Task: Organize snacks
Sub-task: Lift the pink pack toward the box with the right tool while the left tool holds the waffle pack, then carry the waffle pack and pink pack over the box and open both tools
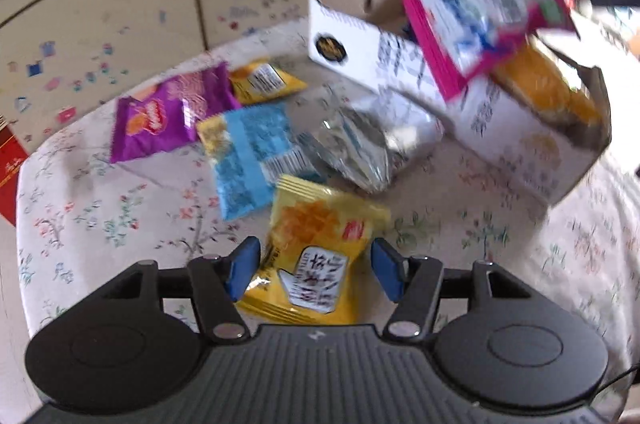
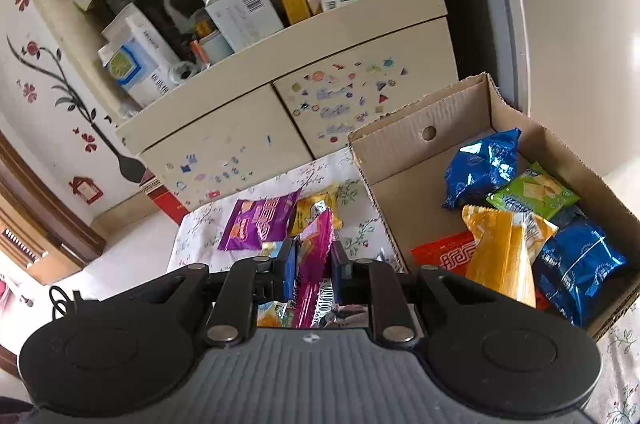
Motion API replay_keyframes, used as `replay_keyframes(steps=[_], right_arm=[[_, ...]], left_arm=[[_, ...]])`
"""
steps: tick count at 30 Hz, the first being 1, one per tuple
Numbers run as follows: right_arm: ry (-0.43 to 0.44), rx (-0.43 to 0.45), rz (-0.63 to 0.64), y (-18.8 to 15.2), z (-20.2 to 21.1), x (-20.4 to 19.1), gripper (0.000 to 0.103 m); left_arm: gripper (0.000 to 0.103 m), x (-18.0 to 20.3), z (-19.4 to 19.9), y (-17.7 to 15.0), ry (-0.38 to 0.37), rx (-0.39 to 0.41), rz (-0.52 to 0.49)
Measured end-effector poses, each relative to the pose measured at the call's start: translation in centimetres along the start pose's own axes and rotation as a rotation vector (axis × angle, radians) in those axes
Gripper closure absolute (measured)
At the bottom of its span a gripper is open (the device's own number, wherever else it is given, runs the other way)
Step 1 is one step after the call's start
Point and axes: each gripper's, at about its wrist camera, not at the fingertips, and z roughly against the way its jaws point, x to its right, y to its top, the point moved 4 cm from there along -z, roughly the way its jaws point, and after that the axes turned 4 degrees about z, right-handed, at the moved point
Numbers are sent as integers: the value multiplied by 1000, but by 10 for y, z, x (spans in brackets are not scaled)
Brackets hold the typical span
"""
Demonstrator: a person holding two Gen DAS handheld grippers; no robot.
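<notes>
Nearest to us, our left gripper (image 1: 312, 270) hangs over the flowered counter (image 1: 120, 216) with its jaws a little apart, and a yellow snack packet (image 1: 316, 244) lies between the blue pads, which do not press on it. Beyond it lie a light blue packet (image 1: 252, 156), a silver packet (image 1: 360, 144), a purple packet (image 1: 168, 112) and a small yellow packet (image 1: 264, 80) toward the counter's far edge. Our right gripper (image 2: 313, 266) is clamped narrowly on a pink packet (image 2: 314, 256) (blurred in the left view, above the box). The cardboard box (image 2: 400, 152) stands at the counter's right side, holding two dark blue packets (image 2: 480, 168), a green one (image 2: 532, 194) and an orange one (image 2: 504, 248). Behind stands a cream cabinet (image 2: 224, 136).
</notes>
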Motion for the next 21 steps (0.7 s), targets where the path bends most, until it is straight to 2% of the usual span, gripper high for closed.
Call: replay_keyframes(steps=[2,7,12,17,21], right_arm=[[0,2,-9,2,-1,3,81],[1,5,-21,9,-3,9,81],[7,23,-36,17,-1,16,81],[9,51,-37,25,4,21,81],[5,90,-39,34,12,27,81]], left_arm=[[44,5,-1,-1,0,5,-24],[54,8,2,-1,-8,-2,-25],[55,-4,11,14,-9,10,70],[55,-7,30,39,6,66,58],[55,-10,43,65,-15,151,108]])
